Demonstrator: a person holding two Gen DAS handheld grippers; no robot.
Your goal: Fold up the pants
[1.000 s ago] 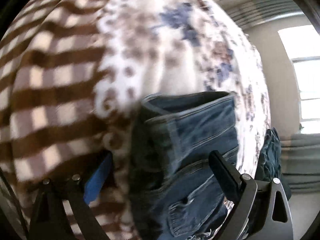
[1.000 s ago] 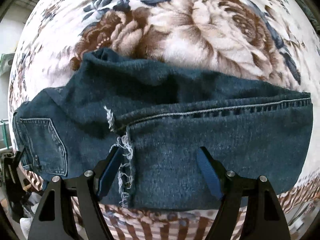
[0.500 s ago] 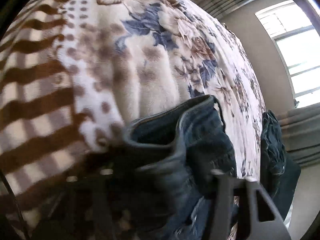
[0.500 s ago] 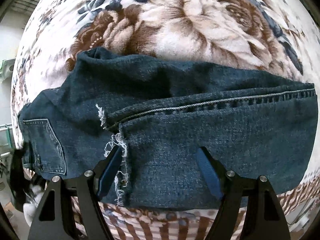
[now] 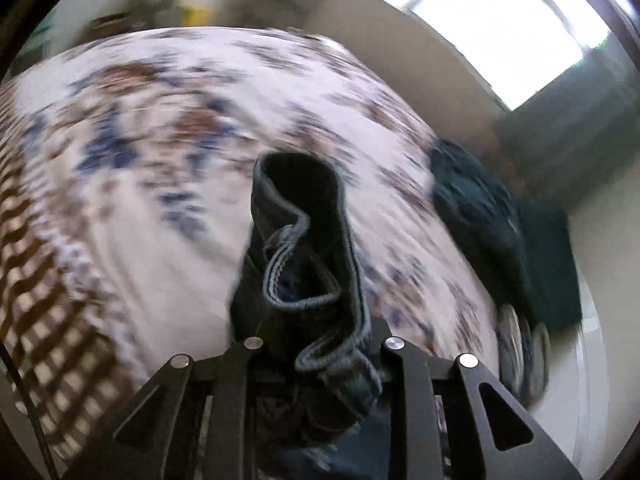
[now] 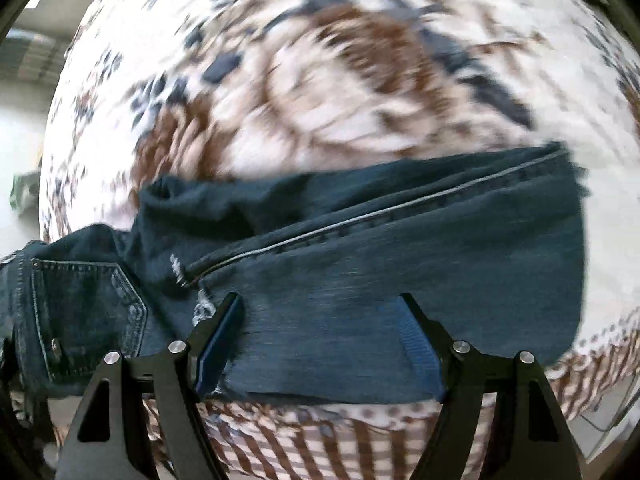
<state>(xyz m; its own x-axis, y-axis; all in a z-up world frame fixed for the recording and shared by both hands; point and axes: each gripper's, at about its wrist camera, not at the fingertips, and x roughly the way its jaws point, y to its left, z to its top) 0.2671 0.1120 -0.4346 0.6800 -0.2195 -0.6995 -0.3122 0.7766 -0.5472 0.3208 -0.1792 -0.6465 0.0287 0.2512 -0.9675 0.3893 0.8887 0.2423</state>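
Note:
Dark blue jeans (image 6: 400,248) lie across the flowered blanket (image 6: 320,80) with the legs doubled over and a back pocket (image 6: 84,308) at the left. My right gripper (image 6: 320,304) hovers over the leg part near the front edge, open, its blue pads apart and nothing between them. In the left wrist view the jeans' waistband (image 5: 304,240) is bunched up and raised off the blanket (image 5: 160,120). My left gripper (image 5: 316,336) has its jaws closing on that bunch, and the denim hides the pads.
A dark pile of clothes (image 5: 476,216) sits at the bed's right edge. A bright window (image 5: 500,20) is behind it. The blanket's brown checked border (image 6: 320,440) runs along the near edge, with floor beyond on the left.
My left gripper went from open over the waistband to shut on it, then rose and rolled, lifting the denim. My right gripper slid sideways over the legs and stayed open.

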